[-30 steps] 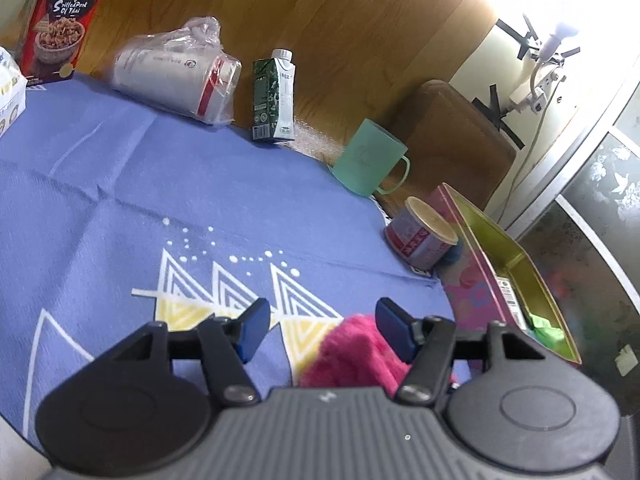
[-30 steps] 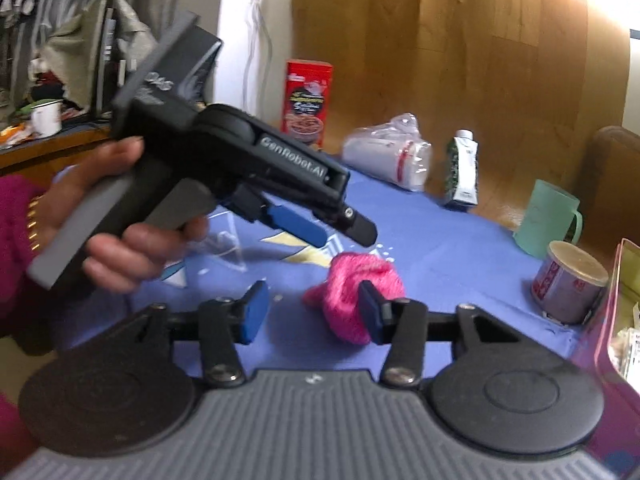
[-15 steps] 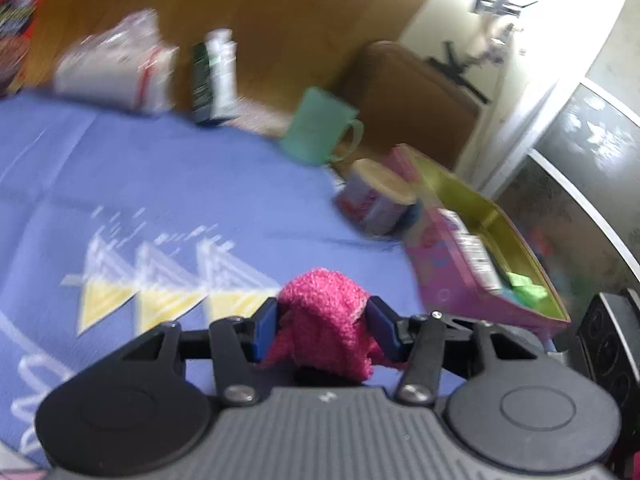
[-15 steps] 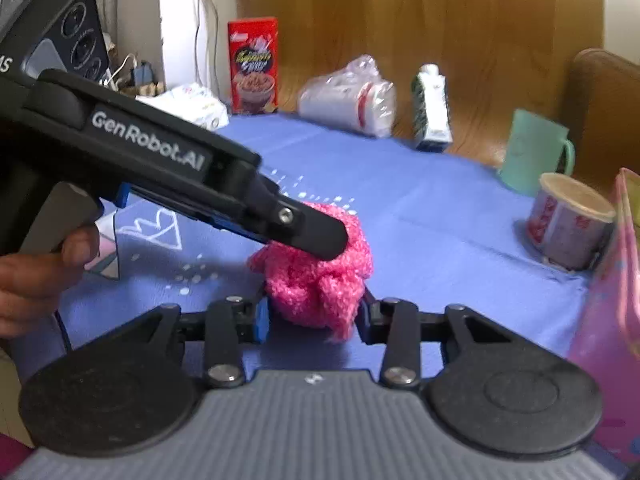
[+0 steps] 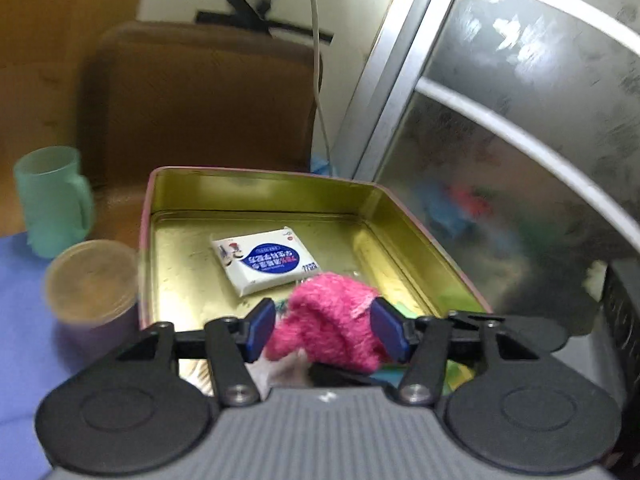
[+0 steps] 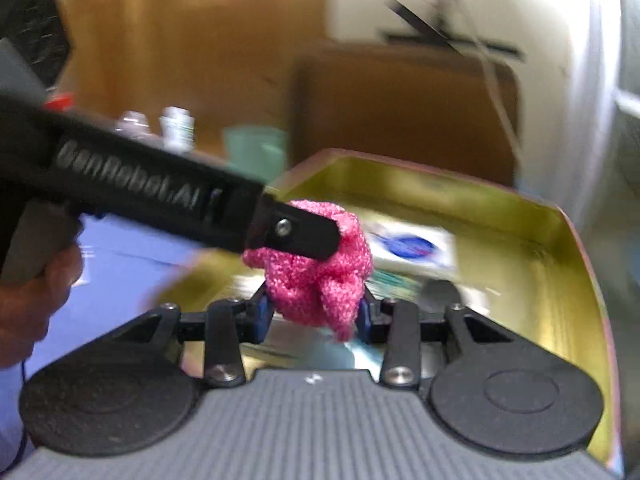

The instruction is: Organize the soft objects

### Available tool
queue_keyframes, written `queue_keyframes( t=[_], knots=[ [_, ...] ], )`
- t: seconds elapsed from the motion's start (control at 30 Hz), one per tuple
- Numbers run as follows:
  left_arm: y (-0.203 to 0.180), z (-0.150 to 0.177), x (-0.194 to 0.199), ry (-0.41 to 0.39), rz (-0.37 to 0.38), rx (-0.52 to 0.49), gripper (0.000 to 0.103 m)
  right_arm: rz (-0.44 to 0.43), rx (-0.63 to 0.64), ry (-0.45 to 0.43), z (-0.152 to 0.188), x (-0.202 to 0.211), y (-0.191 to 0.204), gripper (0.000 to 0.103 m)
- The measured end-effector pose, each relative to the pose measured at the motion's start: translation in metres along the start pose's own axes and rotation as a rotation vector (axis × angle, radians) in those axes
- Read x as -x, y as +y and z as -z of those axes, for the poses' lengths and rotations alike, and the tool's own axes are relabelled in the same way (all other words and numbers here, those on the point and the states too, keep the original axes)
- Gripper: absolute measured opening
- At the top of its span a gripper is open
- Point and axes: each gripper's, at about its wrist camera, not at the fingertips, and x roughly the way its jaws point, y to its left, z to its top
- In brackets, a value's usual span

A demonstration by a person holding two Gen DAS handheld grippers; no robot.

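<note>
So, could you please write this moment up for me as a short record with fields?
Held item: pink fluffy cloth, bunched up, over the open tin
Left tongs: pads against the cloth on both sides, jaws have just been opening a little
Right tongs: jaws have just been closing, clamped on the same cloth
Tin: lid off, gold inside
Already in tin: white packet with a blue label
Beside tin: green mug, round tub
</note>
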Motion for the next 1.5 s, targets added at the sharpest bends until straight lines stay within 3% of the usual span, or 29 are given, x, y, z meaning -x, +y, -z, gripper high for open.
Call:
queue_keyframes(
  t=[0.07, 0.1, 0.17, 0.23, 0.5, 0.63, 1.03, 1.4, 1.5],
  knots=[
    [-0.006, -0.004, -0.020, 0.010, -0.072, 0.008, 0.069, 0.021, -0.054, 0.079, -0.006, -0.014, -0.029, 0.045],
    [-0.008, -0.005, -0.028, 0.008, -0.105, 0.014, 0.069, 0.052, -0.076, 0.087, -0.008, -0.017, -0.039, 0.046],
    [-0.008, -0.004, -0.033, 0.006, -0.145, 0.020, 0.069, 0.135, -0.110, 0.081, -0.010, -0.022, -0.057, 0.060],
    [-0.006, -0.004, -0.033, -0.003, -0.164, 0.017, 0.069, 0.168, -0.151, 0.050, -0.008, -0.016, -0.071, 0.062],
    [-0.016, 0.001, -0.019, -0.022, -0.294, -0.060, 0.070, 0.118, -0.264, -0.078, 0.022, 0.022, -0.083, 0.062],
    [-0.023, 0.008, -0.005, -0.022, -0.342, -0.091, 0.071, 0.100, -0.290, -0.104, 0.030, 0.034, -0.078, 0.062],
    [-0.014, 0.041, 0.051, -0.026, -0.375, -0.069, 0.073, 0.033, -0.308, -0.156, 0.034, 0.055, -0.027, 0.062],
    [0.002, 0.079, 0.108, -0.063, -0.405, -0.061, 0.075, 0.017, -0.331, -0.221, 0.046, 0.077, 0.025, 0.063],
    [0.008, 0.090, 0.120, -0.065, -0.415, -0.055, 0.077, 0.036, -0.354, -0.236, 0.051, 0.084, 0.038, 0.067]
  ],
)
